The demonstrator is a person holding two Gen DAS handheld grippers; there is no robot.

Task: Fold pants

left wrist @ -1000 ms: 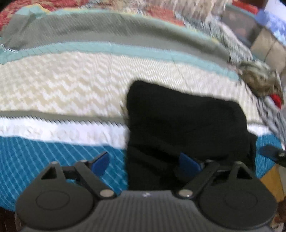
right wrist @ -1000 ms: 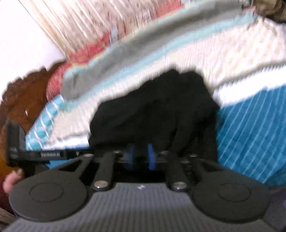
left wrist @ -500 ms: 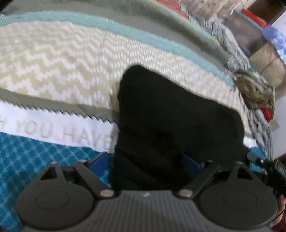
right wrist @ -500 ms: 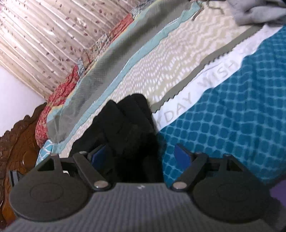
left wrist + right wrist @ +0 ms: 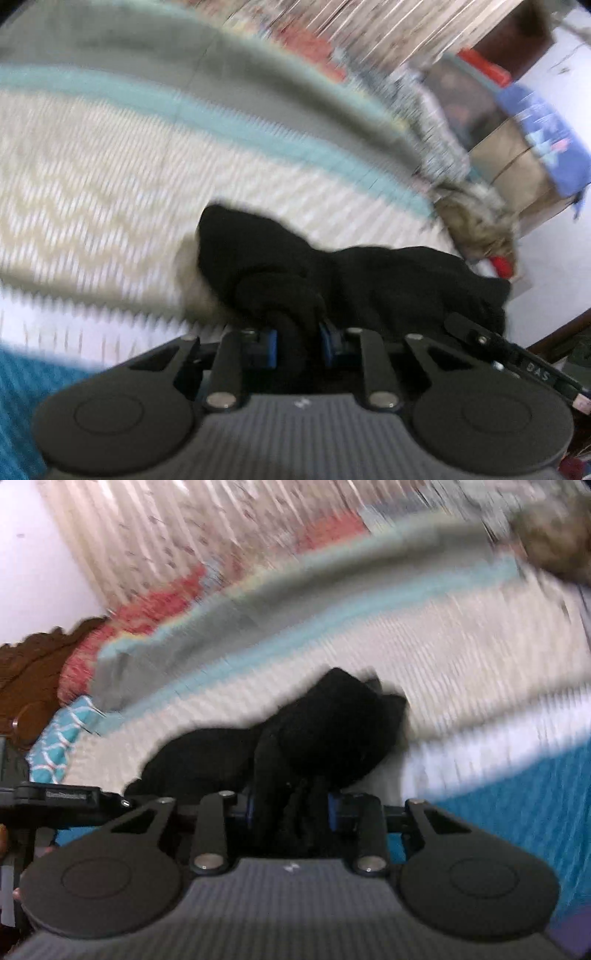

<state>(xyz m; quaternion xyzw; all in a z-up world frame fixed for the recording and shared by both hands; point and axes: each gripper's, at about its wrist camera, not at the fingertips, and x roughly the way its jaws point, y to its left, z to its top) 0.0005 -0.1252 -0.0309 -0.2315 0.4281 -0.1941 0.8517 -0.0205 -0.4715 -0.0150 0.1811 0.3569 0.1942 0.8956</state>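
Pants (image 5: 295, 266) apparently between closing fingers (image 5: 271, 349).

bedspread (image 5: 110, 206) under me: striped grey, aqua, cream zigzag, white, blue check | curtain (image 5: 192, 531) behind the bed | carved wooden headboard (image 5: 33, 672) on my left | cardboard box (image 5: 517, 166) right, blue cloth (image 5: 554, 133) on it

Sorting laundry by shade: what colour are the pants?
Black pants, clearest in the right wrist view.

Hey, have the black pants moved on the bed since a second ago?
Yes. The black pants then lay flat in a folded block; now both tools bunch their near edge up off the patterned bedspread, with the jaws closing on cloth.
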